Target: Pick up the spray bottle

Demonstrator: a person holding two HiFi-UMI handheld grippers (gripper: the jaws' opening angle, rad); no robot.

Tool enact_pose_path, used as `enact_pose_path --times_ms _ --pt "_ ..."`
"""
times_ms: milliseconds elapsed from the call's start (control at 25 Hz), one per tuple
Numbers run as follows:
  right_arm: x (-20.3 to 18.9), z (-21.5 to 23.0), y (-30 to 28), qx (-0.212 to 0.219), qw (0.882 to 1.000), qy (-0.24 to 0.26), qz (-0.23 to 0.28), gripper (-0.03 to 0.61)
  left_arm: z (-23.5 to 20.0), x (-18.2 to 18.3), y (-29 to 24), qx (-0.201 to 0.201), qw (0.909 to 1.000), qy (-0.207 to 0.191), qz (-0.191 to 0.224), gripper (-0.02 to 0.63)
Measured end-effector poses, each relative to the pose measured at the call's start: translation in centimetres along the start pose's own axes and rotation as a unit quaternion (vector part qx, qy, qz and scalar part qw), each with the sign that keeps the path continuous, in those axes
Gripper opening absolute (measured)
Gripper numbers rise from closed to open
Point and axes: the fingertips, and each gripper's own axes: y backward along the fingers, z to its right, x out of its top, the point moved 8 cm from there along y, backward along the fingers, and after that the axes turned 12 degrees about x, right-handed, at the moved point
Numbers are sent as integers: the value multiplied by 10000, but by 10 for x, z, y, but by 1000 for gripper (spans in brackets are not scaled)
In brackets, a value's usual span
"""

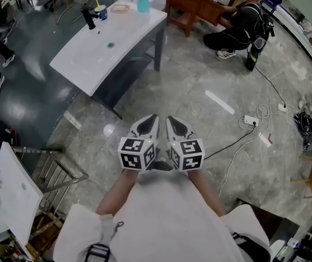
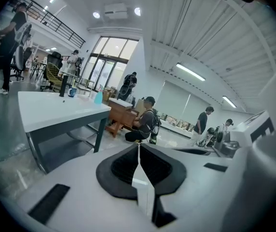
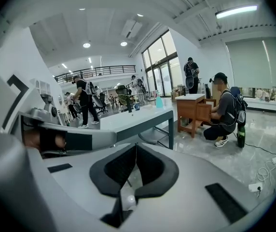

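Left hand-held gripper (image 1: 149,123) and right hand-held gripper (image 1: 173,124) are hanging clenched, empty. The spray bottle (image 1: 143,0) is standing upright far ahead on the desk (image 1: 124,29), probably lying nearer the left one.

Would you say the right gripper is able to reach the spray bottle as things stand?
Probably not yet: the right gripper, shut, hangs over the floor, while the spray bottle stands at the far end of the white table.
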Motion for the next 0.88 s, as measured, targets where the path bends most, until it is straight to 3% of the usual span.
enact_pose_path --times_ms 360,880 --pt "0 10 -18 -43 9999 -89 -93 28 -13 5 -21 -53 9999 -57 -92 35" --pt "38 57 -76 -177 9997 -101 -111 28 -39 51 -96 -258 9996 -45 -91 35"
